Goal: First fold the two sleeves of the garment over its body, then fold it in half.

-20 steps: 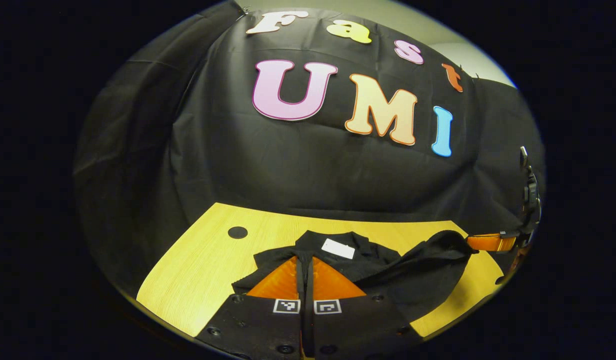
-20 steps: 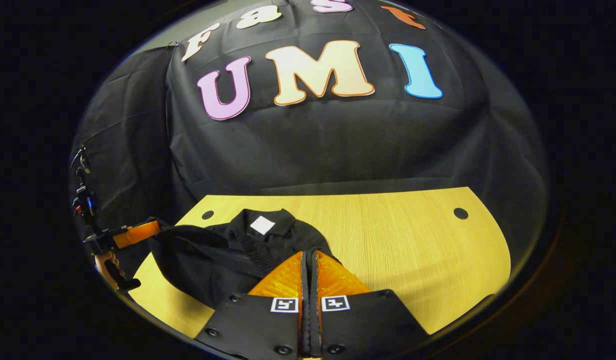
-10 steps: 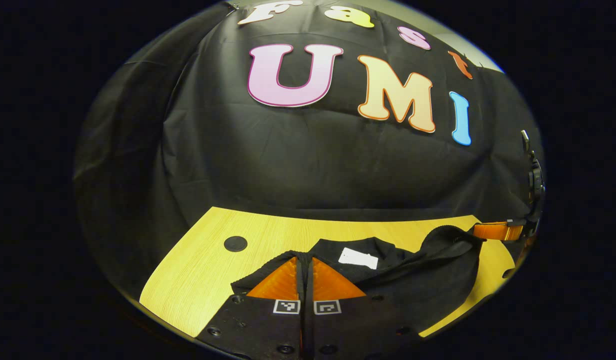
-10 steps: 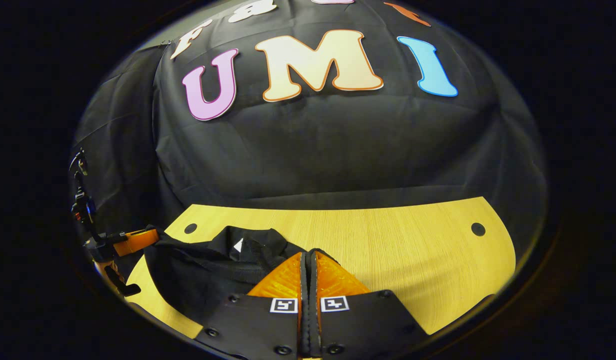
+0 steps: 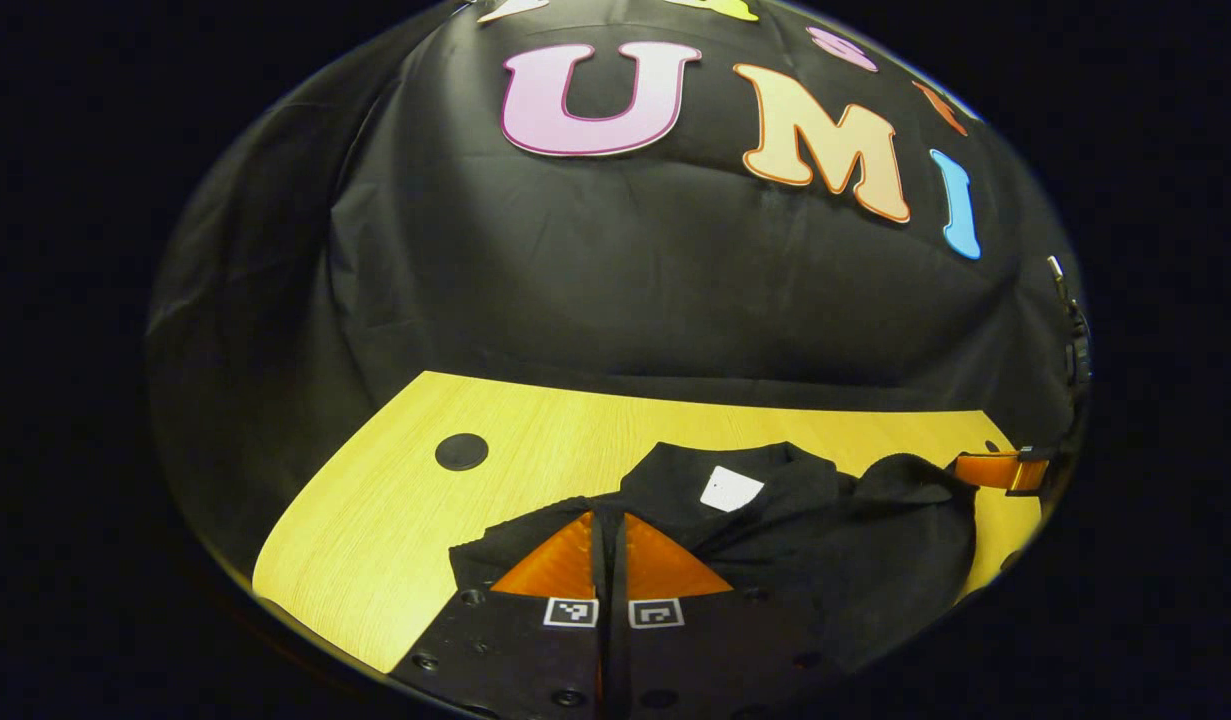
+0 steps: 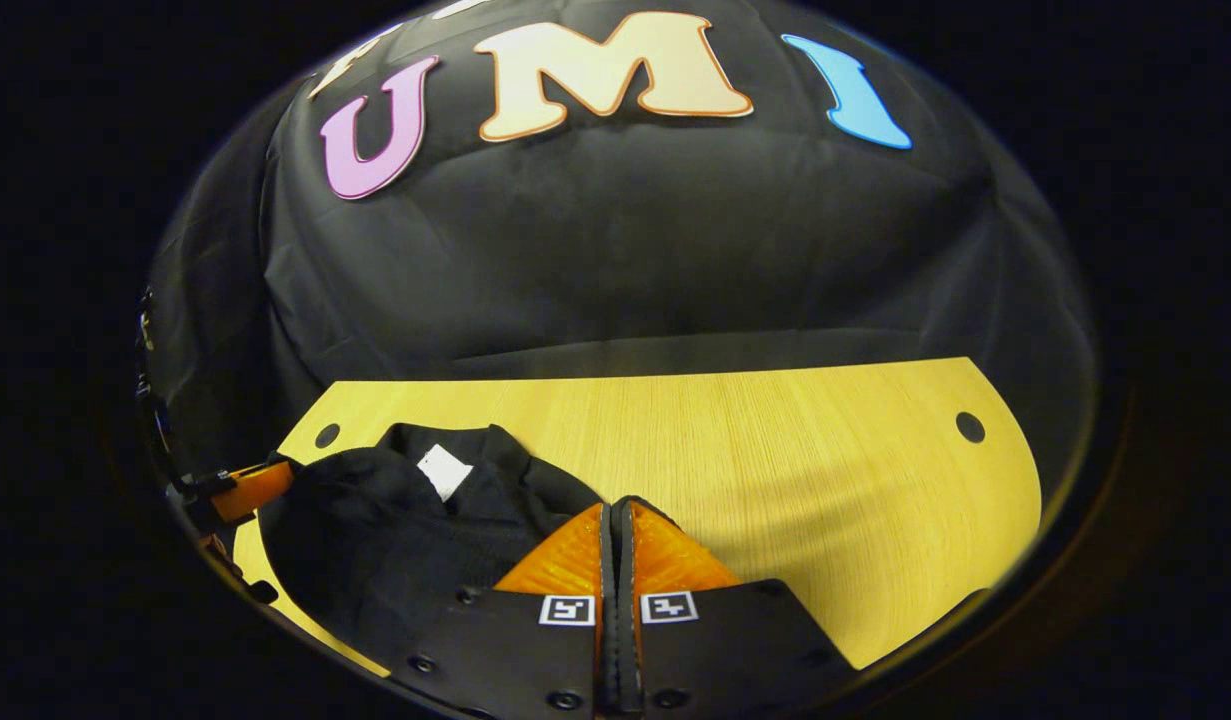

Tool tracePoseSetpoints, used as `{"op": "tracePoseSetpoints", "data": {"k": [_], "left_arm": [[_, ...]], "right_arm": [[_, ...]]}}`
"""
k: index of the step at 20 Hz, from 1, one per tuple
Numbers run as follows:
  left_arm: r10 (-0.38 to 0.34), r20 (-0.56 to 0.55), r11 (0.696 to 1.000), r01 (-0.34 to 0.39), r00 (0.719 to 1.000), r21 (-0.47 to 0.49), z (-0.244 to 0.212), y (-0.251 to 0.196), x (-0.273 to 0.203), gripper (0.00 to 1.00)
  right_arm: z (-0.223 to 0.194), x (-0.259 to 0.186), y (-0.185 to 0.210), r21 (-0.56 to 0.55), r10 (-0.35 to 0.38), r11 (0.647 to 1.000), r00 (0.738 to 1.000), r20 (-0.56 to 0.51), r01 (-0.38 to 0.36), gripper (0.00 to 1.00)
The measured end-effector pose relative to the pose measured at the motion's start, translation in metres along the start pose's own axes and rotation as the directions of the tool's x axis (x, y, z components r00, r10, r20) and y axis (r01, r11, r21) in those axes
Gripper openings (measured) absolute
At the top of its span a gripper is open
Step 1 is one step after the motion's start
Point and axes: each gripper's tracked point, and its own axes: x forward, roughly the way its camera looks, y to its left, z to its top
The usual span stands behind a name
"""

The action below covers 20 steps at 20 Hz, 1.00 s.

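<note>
A black garment [image 5: 805,540] lies bunched on the yellow table [image 5: 395,510], its collar with a white label [image 5: 730,488] facing up. My left gripper [image 5: 610,515] is shut, pinching a black edge of the garment at its tips. In the right gripper view the garment [image 6: 395,540] sits at lower left with the label [image 6: 443,470] showing, and my right gripper [image 6: 615,505] is shut on its near right edge. Each gripper also appears in the other's view holding cloth: the right gripper [image 5: 1000,470] at far right, the left gripper [image 6: 240,490] at far left.
The table [image 6: 795,470] stretches bare to the right of the garment, with round cable holes [image 6: 970,427] [image 5: 462,452] near its back corners. The black booth wall [image 5: 615,290] stands right behind the table's far edge.
Both grippers have sunk toward the table and moved forward with the held edge. The lifted cloth now droops lower over the garment's body, closer to the collar.
</note>
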Motion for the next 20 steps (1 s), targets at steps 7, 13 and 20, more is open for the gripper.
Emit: {"op": "tracePoseSetpoints", "data": {"k": [7, 13, 20], "left_arm": [[0.003, 0.083, 0.999, -0.007, 0.997, 0.051, 0.031, -0.004, -0.008, 0.79], [-0.01, 0.148, 0.995, -0.004, 0.989, 0.099, 0.065, -0.013, -0.043, 0.93], [-0.05, 0.311, 0.998, 0.039, 0.949, 0.042, 0.134, -0.019, -0.137, 0.93]], "right_arm": [[0.016, -0.018, -0.007, 0.062, -0.015, 0.998, 0.999, 0.029, 0.013, 0.39], [0.041, -0.064, 0.0, 0.014, -0.013, 1.0, 0.992, 0.129, 0.011, 0.94], [0.092, -0.181, 0.021, 0.004, 0.022, 1.0, 0.938, 0.346, -0.025, 0.98]]}}
